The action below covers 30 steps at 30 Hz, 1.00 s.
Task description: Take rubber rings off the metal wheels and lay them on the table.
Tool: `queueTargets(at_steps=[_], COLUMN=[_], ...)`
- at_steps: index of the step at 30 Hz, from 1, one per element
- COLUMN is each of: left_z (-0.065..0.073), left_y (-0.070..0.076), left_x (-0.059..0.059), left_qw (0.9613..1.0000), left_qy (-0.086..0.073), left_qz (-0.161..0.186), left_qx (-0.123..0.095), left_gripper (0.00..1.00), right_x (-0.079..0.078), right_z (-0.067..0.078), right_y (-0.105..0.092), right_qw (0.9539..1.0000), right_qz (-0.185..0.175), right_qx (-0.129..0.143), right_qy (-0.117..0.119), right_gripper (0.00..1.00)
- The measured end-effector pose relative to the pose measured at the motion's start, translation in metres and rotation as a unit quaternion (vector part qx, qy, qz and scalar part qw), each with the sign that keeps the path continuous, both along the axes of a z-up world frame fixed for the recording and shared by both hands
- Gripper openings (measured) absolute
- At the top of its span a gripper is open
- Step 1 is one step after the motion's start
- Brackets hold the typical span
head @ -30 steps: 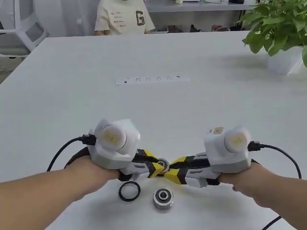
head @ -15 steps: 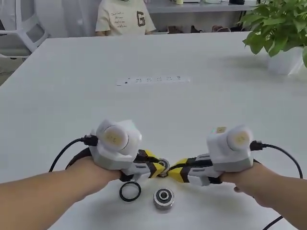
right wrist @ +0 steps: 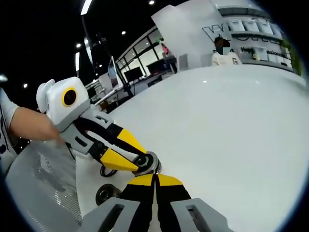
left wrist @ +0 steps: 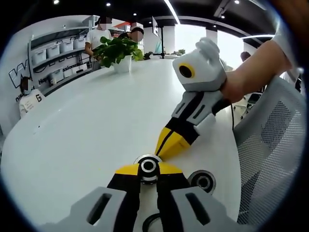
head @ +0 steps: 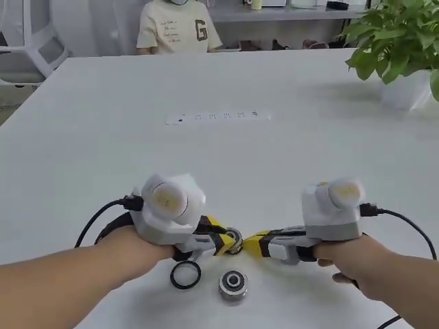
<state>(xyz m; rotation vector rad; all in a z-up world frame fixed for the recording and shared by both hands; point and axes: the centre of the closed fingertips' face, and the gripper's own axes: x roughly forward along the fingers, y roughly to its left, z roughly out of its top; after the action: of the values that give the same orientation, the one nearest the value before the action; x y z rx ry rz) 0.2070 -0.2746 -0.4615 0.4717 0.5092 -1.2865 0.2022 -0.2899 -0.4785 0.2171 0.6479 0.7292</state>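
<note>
Pinched in the left claw point(head: 226, 241), jaws closed on opposite sides of its rim: one metal wheel point(left wrist: 147, 166), held low over the near part of the counter point(head: 219, 164), flat face turned upward.

Immediately right of that wheel: the right claw point(head: 250, 244), jaws pressed together, tips at the wheel's right rim. Touching or just short of it, hard to say from the head view; looks like contact in the left gripper view. Cannot tell whether any rubber is caught between those shut tips, nor whether a rubber ring sits on this wheel at all.

Pointing at each other, the two claws, long axes nearly on one left-to-right line with the wheel between the tips. So, for the right claw, work lying straight ahead to the left; probably a matter of catching the rubber at that right rim and drawing it away rightward while the left grip holds firm.

Nearer than both claws, flat on the counter: one black rubber ring point(head: 185, 274), already off, and just right of it, apart, a second metal wheel point(head: 233, 283), bare silver at the rim. Closer to the left claw, the ring; about midway, the loose wheel.

Counted: two metal wheels, one loose rubber ring, two claws. Far off, a power strip point(head: 218, 115) and, far right, a potted plant point(head: 398, 41).
</note>
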Motion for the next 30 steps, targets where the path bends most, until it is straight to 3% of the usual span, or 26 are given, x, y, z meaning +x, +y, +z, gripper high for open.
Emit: queueTargets(at_steps=[6,16,26,30], left_z=[0.000,0.000,0.000,0.000], left_y=[0.000,0.000,0.000,0.000], left_x=[0.000,-0.001,0.000,-0.001], left_qw=[1.0000,0.9998,0.9998,0.9998], left_qy=[0.001,-0.005,-0.009,-0.009], left_qz=[0.005,0.014,0.012,0.013], left_qx=[0.002,0.010,0.013,0.013], left_gripper=[0.06,0.06,0.06,0.06], right_x=[0.003,0.001,-0.002,-0.006], right_z=[0.011,0.016,0.021,0.029], right_y=[0.001,0.004,0.010,0.021], right_qw=[0.9994,0.9993,0.9995,0.9984], right_qz=[-0.021,-0.023,-0.010,0.013], right_qx=[0.029,0.028,0.029,0.049], right_qy=[-0.004,-0.005,-0.013,-0.025], right_gripper=[0.00,0.00,0.00,0.00])
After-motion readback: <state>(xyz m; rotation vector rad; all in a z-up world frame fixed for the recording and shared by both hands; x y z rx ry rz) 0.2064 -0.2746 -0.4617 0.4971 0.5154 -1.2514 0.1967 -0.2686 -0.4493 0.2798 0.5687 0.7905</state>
